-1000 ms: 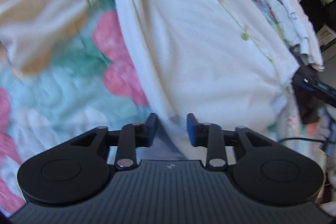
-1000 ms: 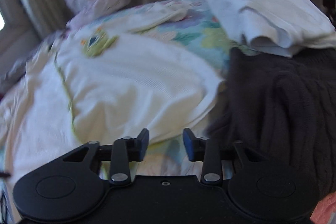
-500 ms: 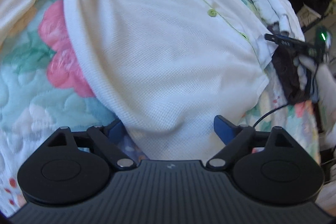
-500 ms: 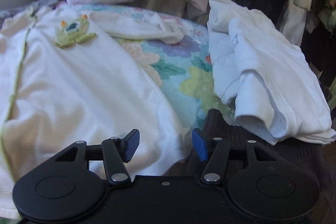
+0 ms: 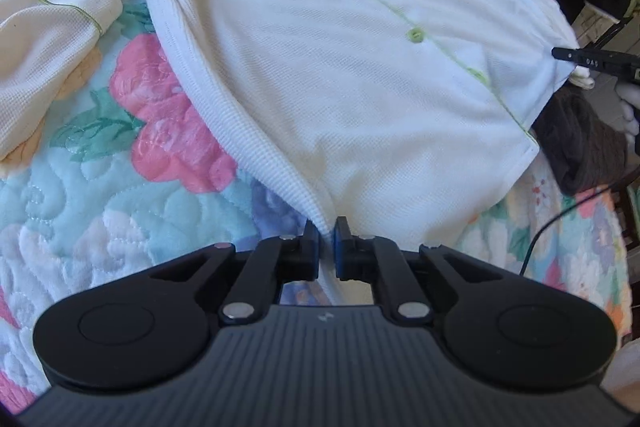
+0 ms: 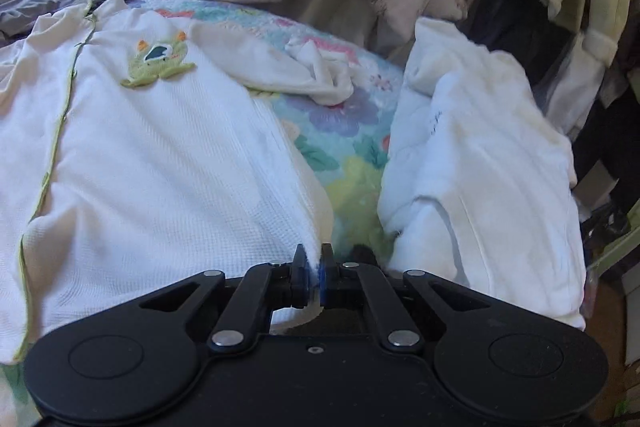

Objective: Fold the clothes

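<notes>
The left tool (image 5: 327, 227) is closed on the shirt's (image 5: 340, 67) near hem corner. The right tool (image 6: 314, 255) is likewise clamped on the hem's other corner, its fabric pinched between the blue pads. The white shirt lies spread, front up, on the floral quilt (image 5: 100, 187) of the bed. Farther off sit its green frog patch (image 6: 156, 63) and, to the right, a folded white pile (image 6: 480, 167).
</notes>
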Demonstrator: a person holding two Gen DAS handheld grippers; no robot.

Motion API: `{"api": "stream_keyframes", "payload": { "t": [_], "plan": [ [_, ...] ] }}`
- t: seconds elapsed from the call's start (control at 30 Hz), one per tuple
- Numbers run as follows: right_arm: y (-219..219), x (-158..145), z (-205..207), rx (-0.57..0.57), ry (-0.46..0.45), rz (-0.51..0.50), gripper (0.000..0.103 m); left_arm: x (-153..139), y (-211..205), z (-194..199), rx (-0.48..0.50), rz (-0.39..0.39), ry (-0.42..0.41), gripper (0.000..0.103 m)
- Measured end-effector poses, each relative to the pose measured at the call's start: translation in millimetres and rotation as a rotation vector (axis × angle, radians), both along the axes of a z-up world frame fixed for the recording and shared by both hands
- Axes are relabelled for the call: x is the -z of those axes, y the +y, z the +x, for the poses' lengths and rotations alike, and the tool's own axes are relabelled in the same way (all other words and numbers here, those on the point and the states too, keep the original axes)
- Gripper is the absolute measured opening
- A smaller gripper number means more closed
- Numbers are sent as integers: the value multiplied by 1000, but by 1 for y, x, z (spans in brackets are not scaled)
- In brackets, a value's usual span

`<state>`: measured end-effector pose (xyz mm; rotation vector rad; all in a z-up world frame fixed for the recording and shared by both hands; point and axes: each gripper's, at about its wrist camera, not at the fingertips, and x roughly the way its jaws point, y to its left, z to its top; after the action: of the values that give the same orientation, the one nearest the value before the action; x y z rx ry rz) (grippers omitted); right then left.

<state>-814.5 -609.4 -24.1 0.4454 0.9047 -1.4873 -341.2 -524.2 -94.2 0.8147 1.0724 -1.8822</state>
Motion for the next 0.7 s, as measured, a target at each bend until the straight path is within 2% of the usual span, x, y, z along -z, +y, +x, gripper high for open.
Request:
{"api": "stream_keyframes", "payload": {
  "t": [0.07,0.1,0.13,0.2,0.3,0.33,0.37,0.43,0.53,0.57,0.63,0.7],
  "plan": [
    [-6,13,-8,14,-2,37,4,6,-2,-1,5,14,-26,7],
    [-12,28,-8,30,32,69,4,10,-3,-1,2,28,-29,7],
    [-16,43,-8,53,83,77,9,13,-4,0,-4,40,-30,7],
    [-18,63,-6,95,116,84,10,12,-7,5,-19,54,-16,8],
    [5,55,2,150,17,-13,20,8,-11,7,-27,54,-22,10],
    [14,49,7,161,-9,-47,29,7,-11,7,-23,48,-26,10],
    [23,43,14,164,-36,-77,33,6,-11,7,-19,42,-35,10],
    [37,30,32,136,-111,-127,34,7,-10,6,-8,36,-50,10],
    [55,19,67,9,-266,-127,45,8,-8,6,-4,20,-49,10],
    [61,21,83,-47,-264,-102,46,9,-7,6,-4,14,-47,10],
    [69,33,116,-154,-198,-53,46,9,-6,6,-3,3,-43,9],
    [71,46,136,-252,-214,-22,46,8,-6,9,-11,-2,-36,9]
  ]
}}
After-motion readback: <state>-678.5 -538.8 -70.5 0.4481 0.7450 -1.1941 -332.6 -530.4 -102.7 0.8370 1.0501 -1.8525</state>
